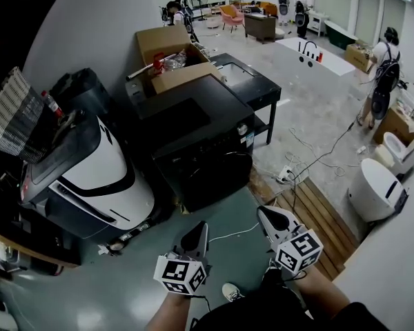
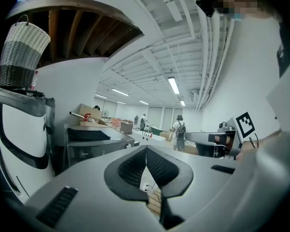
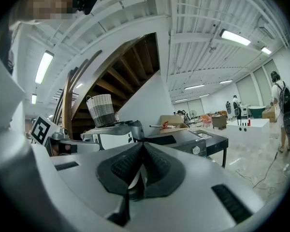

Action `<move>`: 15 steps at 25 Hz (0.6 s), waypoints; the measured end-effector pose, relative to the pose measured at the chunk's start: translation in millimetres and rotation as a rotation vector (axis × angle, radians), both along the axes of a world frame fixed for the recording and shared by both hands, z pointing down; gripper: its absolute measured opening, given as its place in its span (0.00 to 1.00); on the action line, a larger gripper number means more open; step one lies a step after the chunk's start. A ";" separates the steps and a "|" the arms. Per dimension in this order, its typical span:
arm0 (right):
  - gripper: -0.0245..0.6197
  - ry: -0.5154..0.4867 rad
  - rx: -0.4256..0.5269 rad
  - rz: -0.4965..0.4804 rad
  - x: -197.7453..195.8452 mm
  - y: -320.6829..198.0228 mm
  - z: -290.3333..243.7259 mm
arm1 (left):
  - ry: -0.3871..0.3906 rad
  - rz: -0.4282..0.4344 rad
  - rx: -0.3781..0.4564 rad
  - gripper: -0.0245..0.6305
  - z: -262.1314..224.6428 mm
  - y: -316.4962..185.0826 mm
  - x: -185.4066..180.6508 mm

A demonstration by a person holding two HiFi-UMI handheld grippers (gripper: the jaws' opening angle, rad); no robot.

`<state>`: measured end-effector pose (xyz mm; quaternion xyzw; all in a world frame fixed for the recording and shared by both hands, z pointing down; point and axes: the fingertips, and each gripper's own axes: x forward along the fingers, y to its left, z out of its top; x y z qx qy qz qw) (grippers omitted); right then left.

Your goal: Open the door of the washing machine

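Observation:
The black washing machine (image 1: 193, 126) stands in the middle of the head view, with its dark front and door (image 1: 210, 174) facing me and shut. Both grippers hover low over the green floor, a short way in front of it and touching nothing. My left gripper (image 1: 201, 226) is shut and empty, its tip aimed at the machine's front. My right gripper (image 1: 262, 212) sits beside it on the right, also shut and empty. In the left gripper view the washing machine (image 2: 94, 146) lies left of the shut left gripper (image 2: 146, 150). In the right gripper view the washing machine (image 3: 183, 141) shows just past the shut right gripper (image 3: 143, 145).
A big white and black appliance (image 1: 90, 174) lies tilted left of the washer, with a wicker basket (image 1: 14, 116) above it. An open cardboard box (image 1: 169, 57) and a black table (image 1: 255, 85) stand behind. A power strip and cables (image 1: 286, 174), wooden planks (image 1: 317, 219) and a white tub (image 1: 376, 188) are at right.

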<state>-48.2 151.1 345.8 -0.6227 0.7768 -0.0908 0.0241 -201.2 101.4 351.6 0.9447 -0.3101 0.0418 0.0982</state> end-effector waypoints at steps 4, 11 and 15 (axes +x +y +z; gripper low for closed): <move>0.06 -0.007 0.001 -0.011 2.6 -5.8 -1.4 | -0.001 0.004 0.000 0.07 -2.2 -1.5 4.7; 0.06 -0.013 0.019 -0.037 22.5 -24.7 -7.2 | 0.012 -0.011 -0.003 0.07 -4.1 -16.0 27.1; 0.06 -0.024 0.014 -0.049 44.0 -38.8 -7.9 | 0.001 -0.025 -0.004 0.07 -4.5 -28.2 48.4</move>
